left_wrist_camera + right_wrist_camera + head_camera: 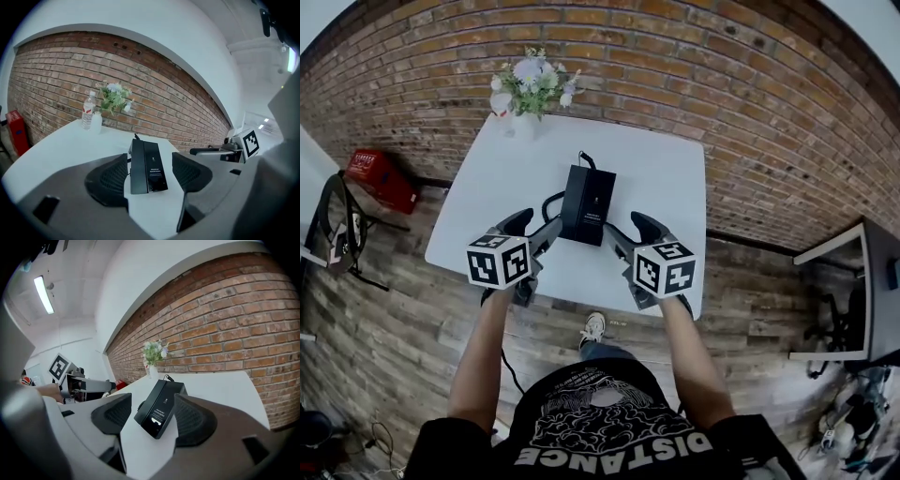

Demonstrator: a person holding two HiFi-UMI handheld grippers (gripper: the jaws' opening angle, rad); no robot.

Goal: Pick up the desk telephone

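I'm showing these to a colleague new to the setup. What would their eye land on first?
The black box-shaped desk telephone stands out at the middle of the white square table. The left gripper and right gripper, each bearing a black-and-white marker cube, flank its near end with jaws apart. A white vase of pale flowers sits at the table's far edge, by the red brick wall.

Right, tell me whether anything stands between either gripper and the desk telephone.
Nothing visible does. Only bare table separates the desk telephone from the open fingers of the left gripper and the right gripper; the flower vase stands behind it.
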